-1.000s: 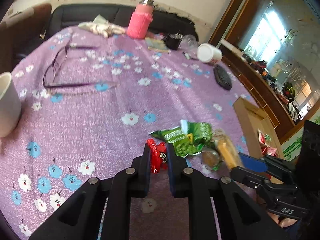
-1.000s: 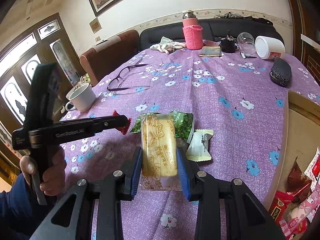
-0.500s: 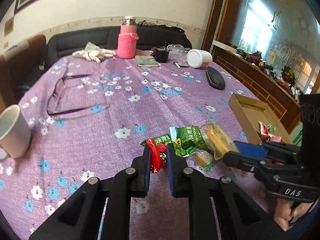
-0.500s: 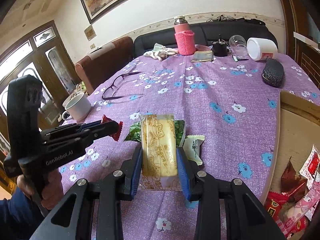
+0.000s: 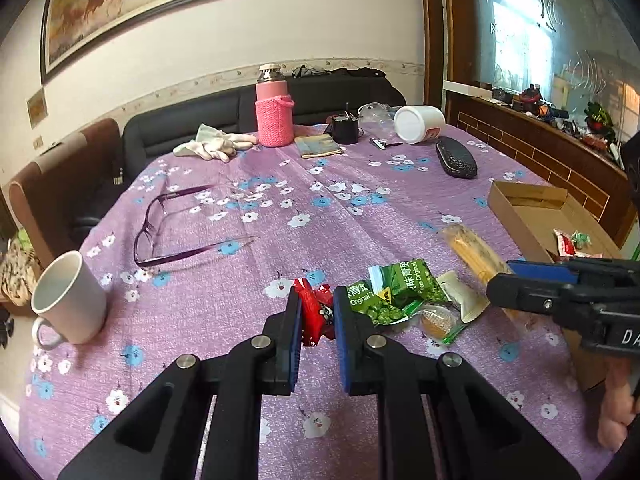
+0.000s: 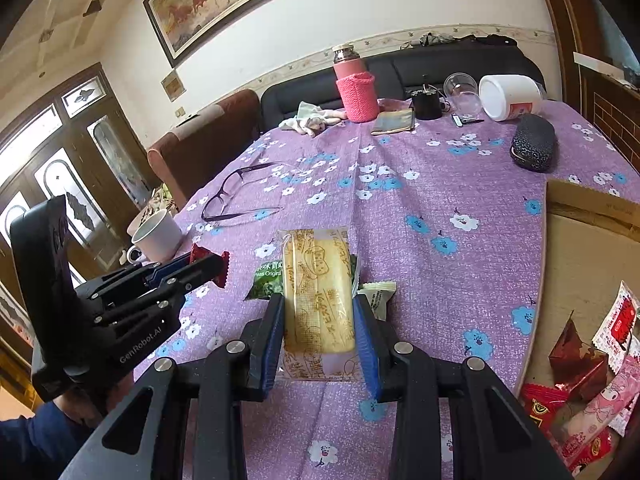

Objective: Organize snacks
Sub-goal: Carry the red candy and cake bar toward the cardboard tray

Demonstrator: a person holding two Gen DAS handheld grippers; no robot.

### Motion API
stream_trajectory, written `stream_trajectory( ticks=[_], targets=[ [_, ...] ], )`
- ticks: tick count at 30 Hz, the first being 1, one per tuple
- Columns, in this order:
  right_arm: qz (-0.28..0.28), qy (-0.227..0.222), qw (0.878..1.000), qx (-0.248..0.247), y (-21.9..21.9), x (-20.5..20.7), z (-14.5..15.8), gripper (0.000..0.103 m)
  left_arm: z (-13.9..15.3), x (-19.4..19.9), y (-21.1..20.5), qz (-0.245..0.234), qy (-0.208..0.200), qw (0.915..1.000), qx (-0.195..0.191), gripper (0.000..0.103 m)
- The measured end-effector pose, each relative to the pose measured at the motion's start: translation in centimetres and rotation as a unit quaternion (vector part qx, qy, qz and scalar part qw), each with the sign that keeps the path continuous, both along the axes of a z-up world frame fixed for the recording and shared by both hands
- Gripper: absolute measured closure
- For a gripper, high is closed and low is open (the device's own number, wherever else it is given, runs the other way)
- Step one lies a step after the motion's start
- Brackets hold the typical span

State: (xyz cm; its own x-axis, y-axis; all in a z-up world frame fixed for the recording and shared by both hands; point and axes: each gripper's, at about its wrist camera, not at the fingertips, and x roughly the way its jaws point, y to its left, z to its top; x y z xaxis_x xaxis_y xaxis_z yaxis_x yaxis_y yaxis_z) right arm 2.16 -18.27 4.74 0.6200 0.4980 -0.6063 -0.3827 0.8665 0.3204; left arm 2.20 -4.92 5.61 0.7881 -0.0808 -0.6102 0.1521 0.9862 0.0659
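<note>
Snacks are split three ways: my left gripper (image 5: 316,312) pinches a red packet (image 5: 314,314), mostly hidden between its pads; my right gripper (image 6: 319,320) clamps a yellow biscuit pack (image 6: 318,296), whose near end is hard to read. The green pea bag (image 5: 394,292) lies on the worktop (image 5: 280,200), partly hidden behind the pack in the right view. At 3 o'clock the cardboard box (image 6: 580,248) is cut off by the frame. Bare cloth stretches toward 12 o'clock; glasses (image 5: 176,220) and mug (image 5: 68,300) sit at 10.
</note>
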Motion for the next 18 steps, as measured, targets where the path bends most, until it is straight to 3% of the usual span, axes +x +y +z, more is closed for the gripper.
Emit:
stream_trajectory(
  ticks=[18],
  targets=[
    [-0.025, -0.005, 0.999, 0.027, -1.7, 0.2, 0.8, 0.066, -0.1, -0.7, -1.0, 0.018, -0.035, 0.9974, 0.06, 0.089]
  ],
)
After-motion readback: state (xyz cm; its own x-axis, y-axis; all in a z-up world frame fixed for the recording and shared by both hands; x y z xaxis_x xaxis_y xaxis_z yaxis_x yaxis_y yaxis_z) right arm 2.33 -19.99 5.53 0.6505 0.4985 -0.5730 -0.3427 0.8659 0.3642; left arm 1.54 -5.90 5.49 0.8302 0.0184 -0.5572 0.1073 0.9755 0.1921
